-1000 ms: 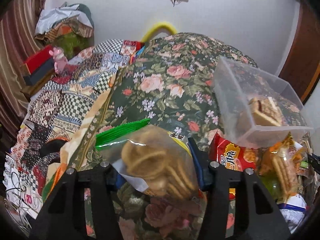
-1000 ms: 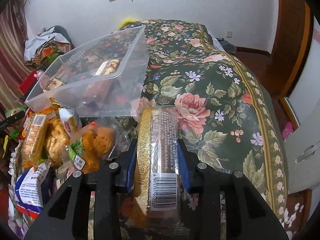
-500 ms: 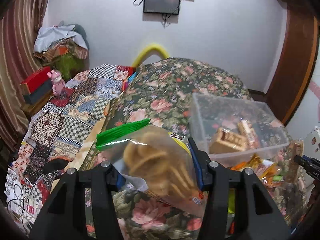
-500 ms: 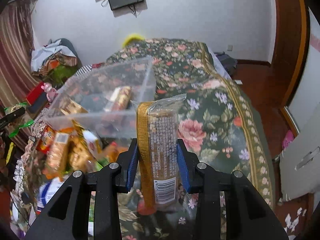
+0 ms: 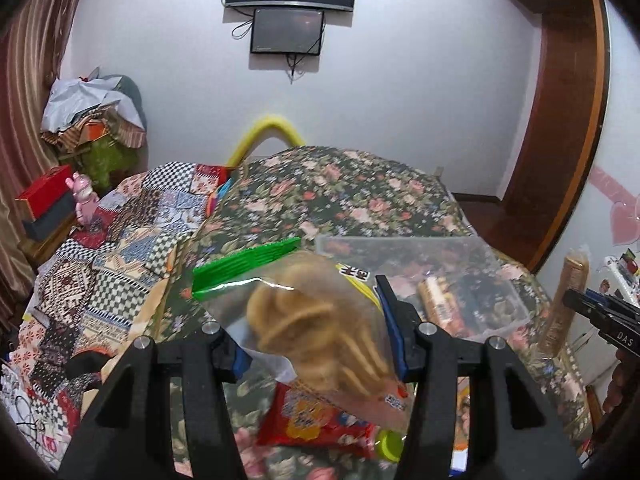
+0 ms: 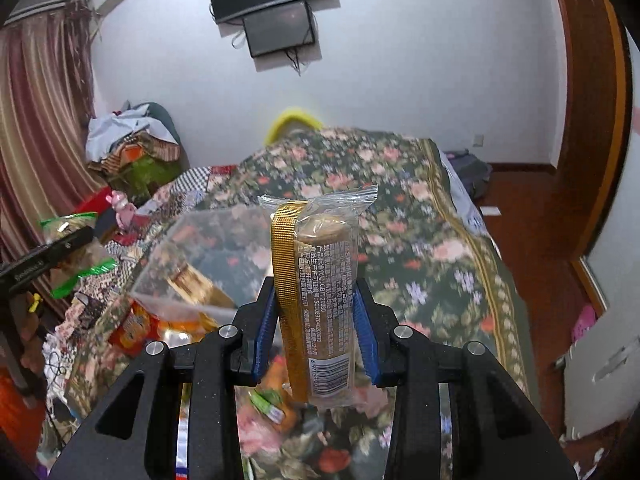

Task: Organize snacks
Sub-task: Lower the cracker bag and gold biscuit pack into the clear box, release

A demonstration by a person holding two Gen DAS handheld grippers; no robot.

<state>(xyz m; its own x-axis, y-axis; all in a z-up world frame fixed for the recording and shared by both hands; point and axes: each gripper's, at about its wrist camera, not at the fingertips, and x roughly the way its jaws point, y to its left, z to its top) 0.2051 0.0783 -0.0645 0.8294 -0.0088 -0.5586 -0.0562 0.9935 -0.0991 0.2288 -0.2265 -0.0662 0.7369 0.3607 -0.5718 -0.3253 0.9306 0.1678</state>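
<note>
My left tool (image 5: 316, 330) is clamped on a clear bag of round golden biscuits with a green sealed edge (image 5: 304, 316), lower centre of its frame. My right tool (image 6: 316, 320) grips an upright, gold-striped clear sleeve of biscuits (image 6: 320, 292) at centre. The clear plastic bin (image 5: 472, 280) sits on the flowered bedspread (image 5: 340, 196), right of centre.
</note>
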